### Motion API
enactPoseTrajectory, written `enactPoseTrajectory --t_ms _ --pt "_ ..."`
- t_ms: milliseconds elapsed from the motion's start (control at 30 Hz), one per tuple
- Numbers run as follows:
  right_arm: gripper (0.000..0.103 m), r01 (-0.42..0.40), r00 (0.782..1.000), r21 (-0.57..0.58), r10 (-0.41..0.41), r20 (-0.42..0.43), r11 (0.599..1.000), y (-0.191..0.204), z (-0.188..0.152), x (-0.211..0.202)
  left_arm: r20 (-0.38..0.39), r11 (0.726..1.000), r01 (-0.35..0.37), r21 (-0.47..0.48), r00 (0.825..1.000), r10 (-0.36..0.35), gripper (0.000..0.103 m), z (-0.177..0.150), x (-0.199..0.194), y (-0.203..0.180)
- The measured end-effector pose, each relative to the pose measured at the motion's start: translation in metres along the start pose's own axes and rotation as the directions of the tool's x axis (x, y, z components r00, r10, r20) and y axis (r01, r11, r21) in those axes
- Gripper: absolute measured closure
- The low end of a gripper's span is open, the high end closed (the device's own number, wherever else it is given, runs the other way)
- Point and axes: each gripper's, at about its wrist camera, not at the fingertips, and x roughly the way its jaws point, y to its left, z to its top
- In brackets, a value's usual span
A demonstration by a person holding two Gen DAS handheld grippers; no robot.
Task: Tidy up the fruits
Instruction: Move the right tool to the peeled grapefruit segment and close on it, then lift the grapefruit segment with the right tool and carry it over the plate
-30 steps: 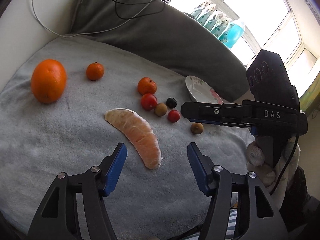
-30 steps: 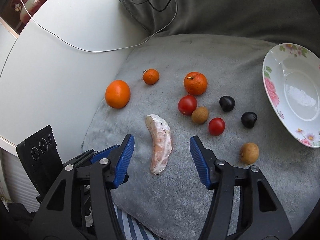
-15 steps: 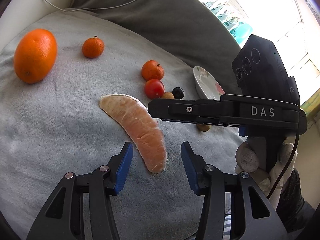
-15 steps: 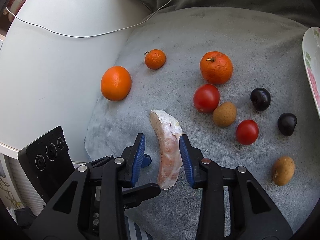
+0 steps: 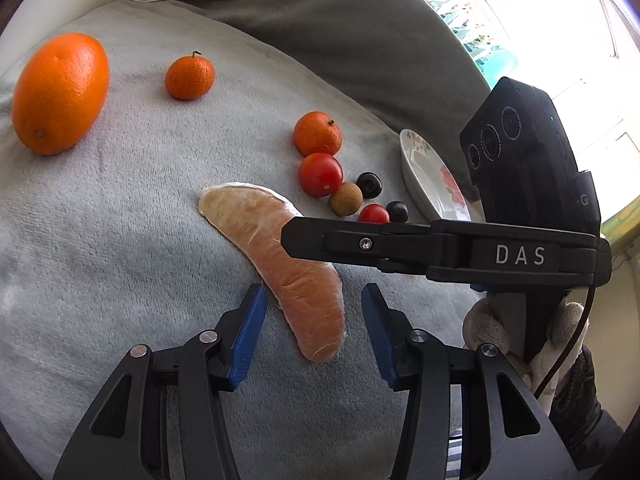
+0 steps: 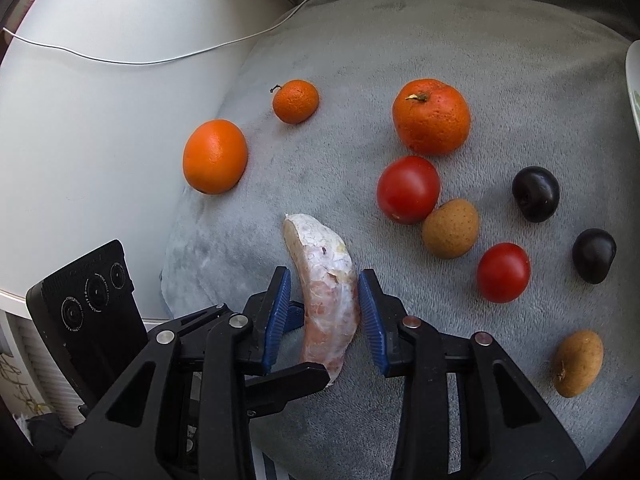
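The peeled, pale-pink curved pomelo segment (image 6: 326, 300), likely soft and tearable, sits at 6 o'clock between the right gripper (image 6: 324, 312)'s nearly-touching jaws, while the left gripper (image 5: 312, 332)'s jaws stand spread around it.

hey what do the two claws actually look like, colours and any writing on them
Both the left claw and right claw are black plastic frames with silver rivets and ribbed blue fingertips. The right one carries white "DAS" lettering, a black camera block and a dark cable, held in a pale glove.
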Motion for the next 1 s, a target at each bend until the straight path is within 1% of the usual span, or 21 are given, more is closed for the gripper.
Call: enactPoseTrajectory --t_ms 133,200,233,267,333,467,567,800,867,967,1000 --pt "0.066 0.002 1.000 -0.002 -0.002 -0.007 1.000 0.000 0.000 0.003 -0.004 1.000 0.002 -0.004 1.000 -0.002 0.056 0.007 0.012 -0.001" --pt "0.069 0.005 1.000 0.005 -0.005 -0.010 1.000 0.000 0.001 0.004 -0.003 1.000 -0.001 0.004 1.000 0.001 0.056 0.009 0.017 -0.004" --pt "0.073 0.007 1.000 0.009 -0.007 -0.012 1.000 -0.001 0.001 0.004 -0.002 1.000 -0.006 0.011 1.000 0.006 0.056 0.009 0.020 -0.004" --pt "0.073 0.001 1.000 0.015 -0.001 -0.013 1.000 -0.002 0.001 0.005 -0.001 1.000 -0.012 0.021 1.000 0.012 0.056 0.008 0.027 -0.009" --pt "0.073 -0.002 1.000 0.020 0.002 -0.012 1.000 -0.003 0.000 0.004 0.003 0.999 -0.022 0.041 1.000 0.022 0.056 0.005 0.029 -0.013" --pt "0.073 0.014 1.000 0.010 -0.014 -0.009 1.000 -0.002 0.000 0.002 0.010 0.999 -0.028 0.045 1.000 0.027 0.056 0.003 0.032 -0.016" --pt "0.074 0.012 1.000 0.012 -0.012 -0.006 1.000 -0.001 -0.001 -0.001 0.018 0.999 -0.029 0.040 0.999 0.028 0.060 -0.003 0.023 -0.013" --pt "0.075 0.016 1.000 0.007 -0.016 0.015 1.000 0.004 -0.005 -0.009 0.037 0.997 -0.045 0.065 0.998 0.043 0.060 -0.003 0.019 -0.021" --pt "0.075 0.011 1.000 0.010 -0.011 0.025 1.000 0.004 -0.005 -0.013 0.044 0.996 -0.047 0.074 0.998 0.044 0.060 -0.002 0.019 -0.028" --pt "0.075 0.009 0.999 0.007 -0.009 0.045 1.000 0.008 -0.007 -0.021 0.057 0.994 -0.050 0.095 0.997 0.045 0.060 -0.003 0.011 -0.033" --pt "0.075 0.009 0.999 0.004 -0.009 0.052 1.000 0.008 -0.008 -0.025 0.061 0.994 -0.049 0.101 0.997 0.043 0.060 -0.002 0.002 -0.031"
